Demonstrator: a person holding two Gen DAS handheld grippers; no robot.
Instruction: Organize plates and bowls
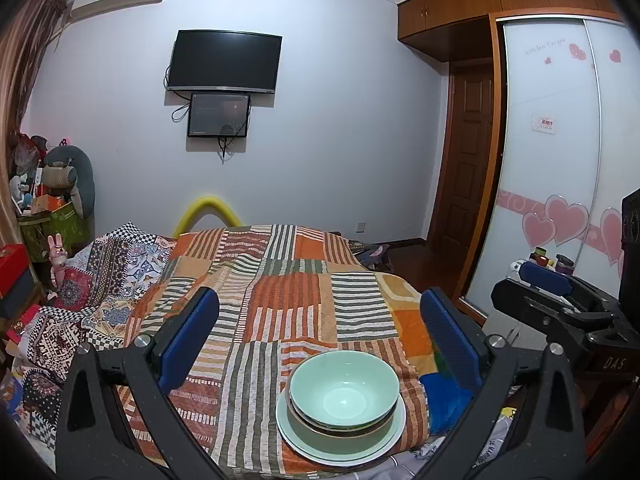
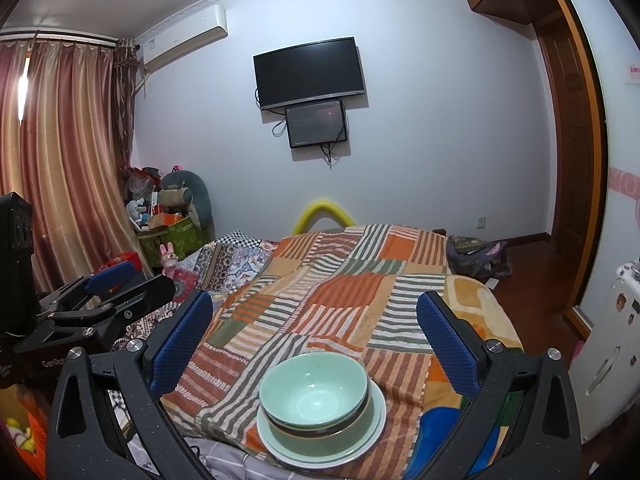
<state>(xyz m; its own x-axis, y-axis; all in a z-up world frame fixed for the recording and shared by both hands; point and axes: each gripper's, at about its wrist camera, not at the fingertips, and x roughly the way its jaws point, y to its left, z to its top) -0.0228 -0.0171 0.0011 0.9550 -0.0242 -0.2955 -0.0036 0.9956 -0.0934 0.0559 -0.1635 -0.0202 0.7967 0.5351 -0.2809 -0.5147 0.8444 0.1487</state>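
A stack of pale green glazed ceramic dishes sits on the near end of the bed, on an orange, grey & cream striped patchwork blanket (image 1: 280,304). Bottom: 1 wide, shallow pale green plate (image 1: 296,446). On it, a darker olive-green bowl with a brown rim (image 2: 370,408), & nested inside that, a lighter mint-green bowl (image 1: 344,390) w/ an empty, glossy interior. All 3 sit upright, roughly centred on each other.

L gripper (image 1: 320,344): blue-padded black fingers spread wide, nothing between the pads; the stack lies below & ahead of them, closer to the R finger, not touched. R gripper (image 2: 314,340): also spread wide, pads clear of the dishes, the stack below & between the 2 fingers.

Each gripper shows at the edge of the other's view, side by side.

Behind: a black wall-mounted TV (image 1: 226,60) w/ a smaller dark screen (image 1: 219,116) just beneath it.
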